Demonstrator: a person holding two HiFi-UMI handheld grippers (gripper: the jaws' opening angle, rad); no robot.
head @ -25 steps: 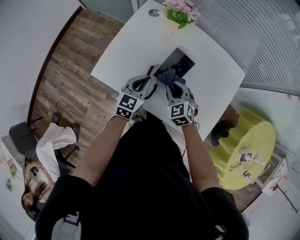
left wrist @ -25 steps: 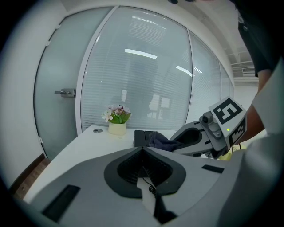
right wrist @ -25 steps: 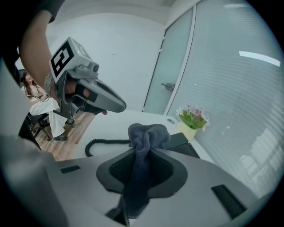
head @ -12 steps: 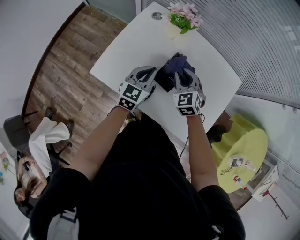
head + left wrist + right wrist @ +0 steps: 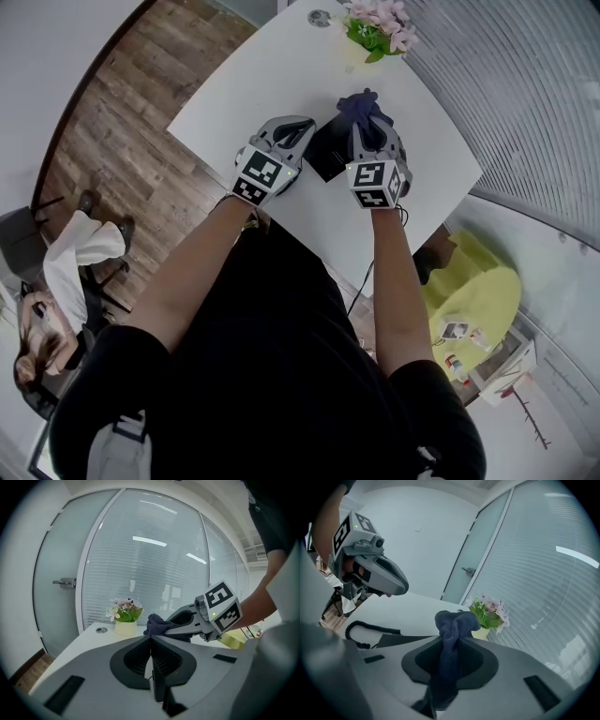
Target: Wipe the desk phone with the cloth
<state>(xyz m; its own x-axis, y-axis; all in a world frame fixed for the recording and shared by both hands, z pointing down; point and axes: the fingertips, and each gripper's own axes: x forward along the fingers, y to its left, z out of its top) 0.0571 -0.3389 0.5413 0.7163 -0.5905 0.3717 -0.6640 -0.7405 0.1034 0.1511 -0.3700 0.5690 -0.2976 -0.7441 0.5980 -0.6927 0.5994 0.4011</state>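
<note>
The dark-blue cloth (image 5: 451,620) is clamped betw. the fingers of the right gripper (image 5: 367,127), bunched past the tips and trailing back thru the gap. It is held over the far right part of the black desk phone (image 5: 326,152) on the white bench (image 5: 234,84); contact can't be told. The left gripper (image 5: 151,641) is closed on nothing, beside the phone's left edge.
</note>
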